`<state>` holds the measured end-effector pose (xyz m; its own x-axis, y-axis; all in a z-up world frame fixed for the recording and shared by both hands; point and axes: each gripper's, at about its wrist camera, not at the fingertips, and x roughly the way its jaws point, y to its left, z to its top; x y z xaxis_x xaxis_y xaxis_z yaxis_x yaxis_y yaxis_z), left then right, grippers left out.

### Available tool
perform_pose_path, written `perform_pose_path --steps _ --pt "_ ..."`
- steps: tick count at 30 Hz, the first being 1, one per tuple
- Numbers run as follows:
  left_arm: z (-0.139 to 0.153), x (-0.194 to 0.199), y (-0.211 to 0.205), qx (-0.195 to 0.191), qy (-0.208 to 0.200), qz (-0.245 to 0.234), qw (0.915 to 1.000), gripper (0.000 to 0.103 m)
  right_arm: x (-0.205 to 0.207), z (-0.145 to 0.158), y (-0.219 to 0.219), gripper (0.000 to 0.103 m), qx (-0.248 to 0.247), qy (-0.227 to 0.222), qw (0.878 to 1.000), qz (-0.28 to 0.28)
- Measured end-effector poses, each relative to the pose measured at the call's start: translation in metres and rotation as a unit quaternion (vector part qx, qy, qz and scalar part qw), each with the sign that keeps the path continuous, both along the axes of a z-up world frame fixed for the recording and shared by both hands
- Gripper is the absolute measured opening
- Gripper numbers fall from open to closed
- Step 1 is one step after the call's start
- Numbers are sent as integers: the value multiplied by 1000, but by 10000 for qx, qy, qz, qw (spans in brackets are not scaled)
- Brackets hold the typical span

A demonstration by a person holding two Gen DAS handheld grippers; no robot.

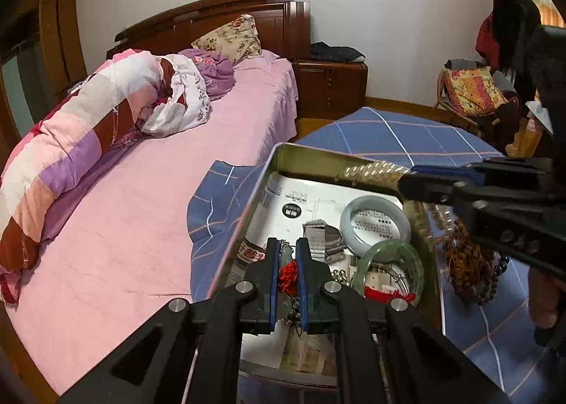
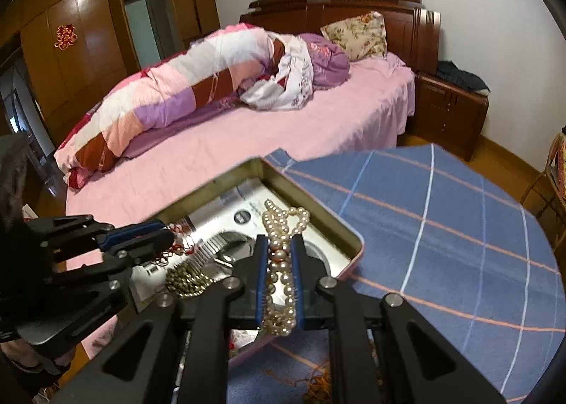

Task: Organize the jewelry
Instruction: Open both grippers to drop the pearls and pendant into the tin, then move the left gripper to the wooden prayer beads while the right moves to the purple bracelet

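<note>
Hidden: left gripper (image 1: 286, 255) is pinching a red-tasselled pendant (image 1: 287, 271), its body mostly masked by the fingers | Surface: tin tray (image 1: 304, 153) is sitting on blue checked cloth (image 2: 442, 227) beside pink bed (image 1: 148, 192) | Around: pale bangle (image 1: 375, 220) and green bangle (image 1: 389, 269) are lying in tray | right gripper (image 2: 280, 255) is clamping pearl necklace (image 2: 283, 227) over tray.
</note>
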<state>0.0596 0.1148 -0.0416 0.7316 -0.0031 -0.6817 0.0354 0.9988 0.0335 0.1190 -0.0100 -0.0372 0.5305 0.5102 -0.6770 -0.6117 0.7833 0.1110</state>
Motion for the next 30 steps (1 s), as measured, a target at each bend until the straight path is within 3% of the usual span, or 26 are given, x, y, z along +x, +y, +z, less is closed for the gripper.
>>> perform_pose_path --steps 6,8,9,10,12,13,24,30 --pt "-2 -1 -2 8 22 7 10000 9 1 -12 -4 18 9 104 9999 5" --pt "0 0 -3 8 27 15 10000 10 1 -10 -10 37 106 120 9999 -33" --pt "1 -1 -5 16 29 3 10000 18 0 -9 -13 57 174 126 9998 -43" --pt "2 -2 -6 39 16 6 10000 25 -2 -7 -16 69 244 74 9997 -69" --pt "7 -7 -10 120 -149 46 9998 71 -8 -2 -24 69 219 -51 9997 -119" --pt "12 -12 -13 184 -302 90 9993 78 -9 -1 -28 69 207 -80 9997 -130" --pt "25 -22 -50 -203 -511 -325 9980 80 -15 -14 -143 68 -267 164 9885 -1481" --pt "21 -30 -85 -159 -462 -589 9971 80 -20 -28 -140 61 -510 348 9895 -1309"
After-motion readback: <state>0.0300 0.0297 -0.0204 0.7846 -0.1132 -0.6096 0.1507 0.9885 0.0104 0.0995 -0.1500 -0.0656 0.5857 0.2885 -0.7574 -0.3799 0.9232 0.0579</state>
